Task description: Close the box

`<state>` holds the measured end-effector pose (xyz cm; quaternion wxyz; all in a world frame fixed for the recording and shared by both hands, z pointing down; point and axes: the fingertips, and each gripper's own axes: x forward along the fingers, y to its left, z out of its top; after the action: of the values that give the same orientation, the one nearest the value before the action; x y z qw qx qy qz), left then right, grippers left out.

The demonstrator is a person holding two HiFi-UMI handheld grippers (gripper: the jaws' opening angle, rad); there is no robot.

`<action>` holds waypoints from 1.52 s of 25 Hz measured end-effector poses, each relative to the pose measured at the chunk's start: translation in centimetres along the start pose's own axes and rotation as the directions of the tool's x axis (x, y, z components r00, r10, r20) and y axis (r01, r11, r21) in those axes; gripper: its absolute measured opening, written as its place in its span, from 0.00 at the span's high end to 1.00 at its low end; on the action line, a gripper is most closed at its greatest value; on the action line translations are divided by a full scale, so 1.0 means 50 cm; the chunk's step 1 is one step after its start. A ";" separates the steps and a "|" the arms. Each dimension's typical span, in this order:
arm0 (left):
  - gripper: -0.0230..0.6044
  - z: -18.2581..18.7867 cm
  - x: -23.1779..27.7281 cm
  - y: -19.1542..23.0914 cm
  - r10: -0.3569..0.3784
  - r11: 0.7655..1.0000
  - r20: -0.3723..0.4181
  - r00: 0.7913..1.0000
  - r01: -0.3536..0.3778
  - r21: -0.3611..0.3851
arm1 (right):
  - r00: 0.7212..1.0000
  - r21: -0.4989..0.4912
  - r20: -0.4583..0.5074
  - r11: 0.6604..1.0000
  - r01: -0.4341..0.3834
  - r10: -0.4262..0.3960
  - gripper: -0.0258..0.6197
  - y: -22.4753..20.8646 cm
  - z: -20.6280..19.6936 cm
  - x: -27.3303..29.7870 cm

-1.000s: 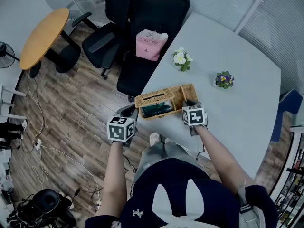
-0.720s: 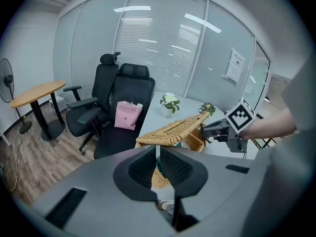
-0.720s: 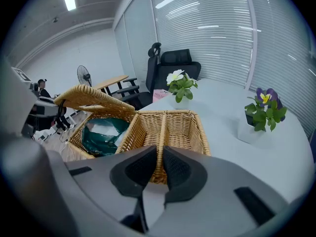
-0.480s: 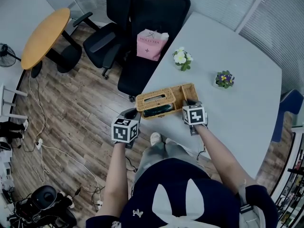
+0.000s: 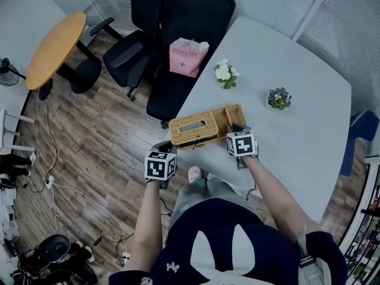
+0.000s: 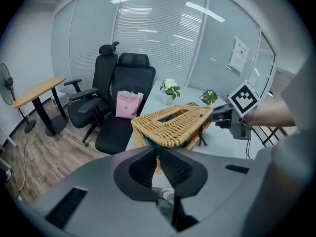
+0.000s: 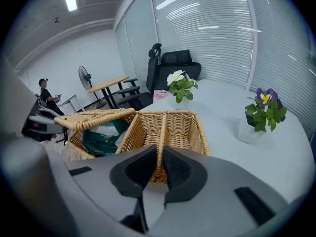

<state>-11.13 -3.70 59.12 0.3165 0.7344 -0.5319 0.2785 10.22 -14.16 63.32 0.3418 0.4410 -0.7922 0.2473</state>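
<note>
At the tabletop's [image 5: 297, 135] near edge, the left claw [image 6: 157, 149] is squeezed shut, tipped down by the lid's [image 6: 173, 125] front rim. The right claw [image 7: 160, 149] pinches the box's [image 7: 202, 132] near wall. Both arms [image 5: 270, 189] reach forward. The lid sits a little open.

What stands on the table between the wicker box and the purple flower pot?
Nothing: bare table between wicker box and pot, in right gripper view.
</note>
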 end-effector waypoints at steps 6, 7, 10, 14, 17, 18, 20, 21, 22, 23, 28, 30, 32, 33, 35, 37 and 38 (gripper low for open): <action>0.91 -0.025 0.007 0.002 0.016 1.000 -0.041 0.999 -0.016 0.003 | 1.000 -0.004 0.003 1.000 -0.001 0.001 0.89 0.002 -0.002 0.002; 0.91 -0.030 0.007 0.002 0.019 1.000 -0.050 0.999 -0.019 0.003 | 1.000 -0.005 0.003 1.000 -0.001 0.001 0.89 0.002 -0.002 0.002; 0.91 -0.046 0.009 0.003 0.026 1.000 -0.072 0.997 -0.025 0.002 | 1.000 -0.006 0.004 1.000 -0.001 0.001 0.89 0.002 -0.003 0.001; 0.91 -0.059 0.012 0.007 0.028 1.000 -0.093 0.995 -0.028 -0.001 | 1.000 -0.010 0.004 1.000 0.004 -0.004 0.89 0.002 0.001 0.001; 0.91 -0.069 0.016 0.008 0.030 0.999 -0.103 0.994 -0.031 -0.006 | 1.000 -0.010 0.006 1.000 0.004 -0.004 0.89 0.002 0.002 0.001; 0.91 -0.073 0.017 0.009 0.032 0.999 -0.106 0.994 -0.033 -0.010 | 1.000 -0.010 0.006 1.000 0.005 -0.005 0.89 0.001 0.001 0.002; 0.91 -0.080 0.021 0.011 0.036 0.999 -0.110 0.993 -0.039 -0.021 | 1.000 -0.009 0.005 1.000 0.006 -0.006 0.89 0.001 0.001 0.002; 0.91 -0.084 0.022 0.011 0.038 0.999 -0.110 0.993 -0.041 -0.028 | 1.000 -0.008 0.005 1.000 0.006 -0.006 0.89 0.001 0.001 0.003; 0.91 -0.087 0.023 0.011 0.038 0.998 -0.108 0.993 -0.042 -0.036 | 1.000 -0.007 0.005 1.000 0.006 -0.006 0.89 0.001 0.000 0.003; 0.91 -0.089 0.023 0.011 0.038 0.998 -0.105 0.994 -0.043 -0.044 | 1.000 -0.003 0.005 1.000 0.005 -0.005 0.89 0.001 0.000 0.003; 0.91 -0.100 0.023 0.014 0.052 0.996 -0.104 0.993 -0.059 -0.066 | 1.000 0.025 -0.002 1.000 -0.001 0.001 0.88 -0.002 0.006 -0.006; 0.91 -0.099 0.020 0.017 0.054 0.995 -0.094 0.994 -0.062 -0.084 | 1.000 0.036 -0.006 0.999 -0.017 0.017 0.87 0.001 0.010 -0.007; 0.91 -0.095 0.016 0.020 0.052 0.993 -0.080 0.995 -0.060 -0.102 | 0.999 0.061 -0.011 0.997 -0.047 0.048 0.81 0.007 0.011 -0.005; 0.91 -0.093 0.013 0.022 0.052 0.992 -0.070 0.996 -0.060 -0.109 | 0.998 0.074 -0.012 0.995 -0.061 0.062 0.79 0.009 0.012 -0.005; 0.91 -0.086 0.005 0.026 0.058 0.991 -0.048 0.997 -0.063 -0.120 | 0.997 0.084 -0.002 0.994 -0.074 0.075 0.76 0.012 0.018 -0.010; 0.91 -0.076 -0.005 0.030 0.066 0.990 -0.025 0.997 -0.069 -0.125 | 0.997 0.075 0.026 0.994 -0.078 0.076 0.76 0.015 0.029 -0.023; 0.91 -0.071 -0.010 0.033 0.071 0.989 -0.014 0.997 -0.072 -0.128 | 0.996 0.068 0.043 0.994 -0.084 0.082 0.76 0.020 0.036 -0.031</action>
<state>-13.09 -1.06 61.30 0.3556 0.6916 -0.5732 0.2582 9.34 -14.08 60.89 0.2996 0.4242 -0.8075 0.2796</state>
